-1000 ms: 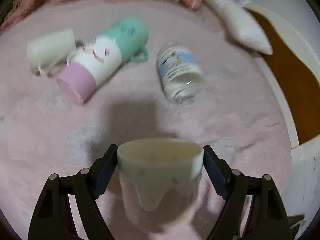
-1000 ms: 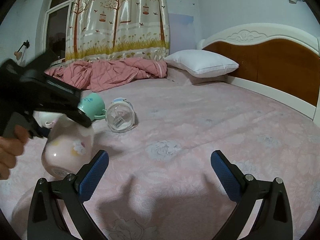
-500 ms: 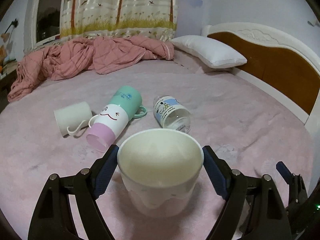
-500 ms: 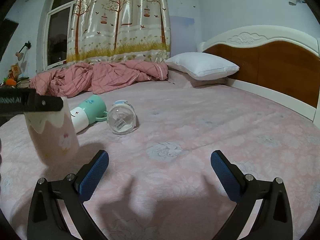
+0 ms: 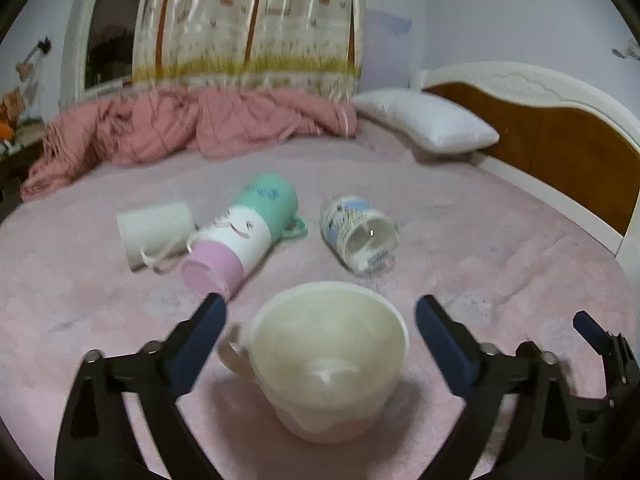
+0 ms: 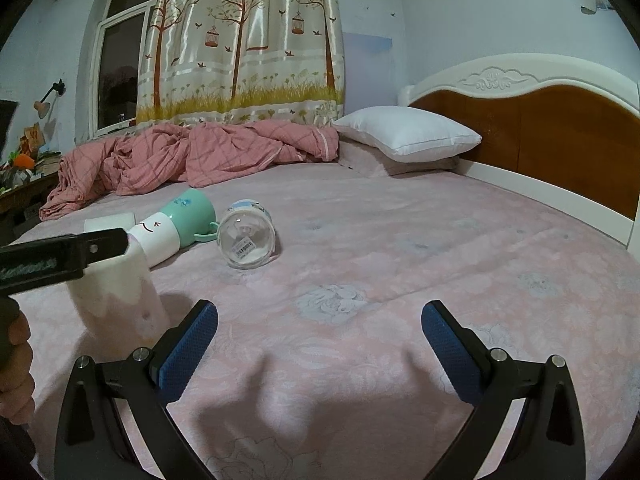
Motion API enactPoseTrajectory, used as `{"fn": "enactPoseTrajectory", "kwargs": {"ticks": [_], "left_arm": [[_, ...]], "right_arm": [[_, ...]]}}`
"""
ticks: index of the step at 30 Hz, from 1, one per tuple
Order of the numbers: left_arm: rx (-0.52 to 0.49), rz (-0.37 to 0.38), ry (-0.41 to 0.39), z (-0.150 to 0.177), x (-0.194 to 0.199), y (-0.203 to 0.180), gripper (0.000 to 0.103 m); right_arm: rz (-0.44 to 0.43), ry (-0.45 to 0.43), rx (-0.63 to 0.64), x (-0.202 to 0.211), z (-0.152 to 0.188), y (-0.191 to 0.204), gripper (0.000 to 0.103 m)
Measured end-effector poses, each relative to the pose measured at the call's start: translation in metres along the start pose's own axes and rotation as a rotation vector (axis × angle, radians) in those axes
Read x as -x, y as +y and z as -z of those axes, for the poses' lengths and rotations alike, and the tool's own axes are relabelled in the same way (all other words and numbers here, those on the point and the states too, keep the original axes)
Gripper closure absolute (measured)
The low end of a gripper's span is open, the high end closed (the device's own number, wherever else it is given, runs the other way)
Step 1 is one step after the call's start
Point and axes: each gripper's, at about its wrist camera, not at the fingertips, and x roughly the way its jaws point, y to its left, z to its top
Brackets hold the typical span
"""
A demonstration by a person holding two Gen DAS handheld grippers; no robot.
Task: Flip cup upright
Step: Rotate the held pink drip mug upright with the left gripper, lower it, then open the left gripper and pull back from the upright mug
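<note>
Left wrist view: the cup [image 5: 328,356] was seen upright on the bed [image 5: 500,248], mouth up, at lower centre of the frame, between the jaws of the left gripper [image 5: 320,320]. Those jaws were spread wide, with a gap on each side of the rim, so nothing was held. The cup's handle [image 5: 234,354] was pointed toward the left jaw, lower left of centre.

In the right wrist view the cup [image 6: 116,292] was shown at the left edge, standing upright or nearly so on the soft bedding, its rim partly hidden by the left gripper's finger. The right gripper [image 6: 320,320] was held over bare bedding at lower centre, jaws wide open and empty.

The flip was judged done, with release and withdrawal as the step in hand. A straight pull back along the fingers would be advised, with the jaws kept wide so the handle is not clipped; on a yielding mattress a light knock could topple the cup. Three other mugs [image 5: 256,236] and a jar [image 5: 360,232] were left lying on their sides at mid-frame, well apart from the cup.
</note>
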Motion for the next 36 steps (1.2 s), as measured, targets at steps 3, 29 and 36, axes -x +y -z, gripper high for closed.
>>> {"fn": "enactPoseTrajectory", "kwargs": {"ticks": [3, 29, 36], "left_arm": [[-0.019, -0.011, -0.053, -0.001, 0.017, 0.000, 0.000], [-0.018, -0.192, -0.172, 0.081, 0.066, 0.045, 0.000], [-0.100, -0.230, -0.202, 0.084, 0.068, 0.028, 0.000]], "right_arm": [[-0.004, -0.004, 0.001, 0.000, -0.002, 0.002, 0.000], [-0.205, -0.002, 0.135, 0.002, 0.003, 0.034, 0.000], [-0.188, -0.023, 0.181, 0.008, 0.005, 0.041, 0.000]]}}
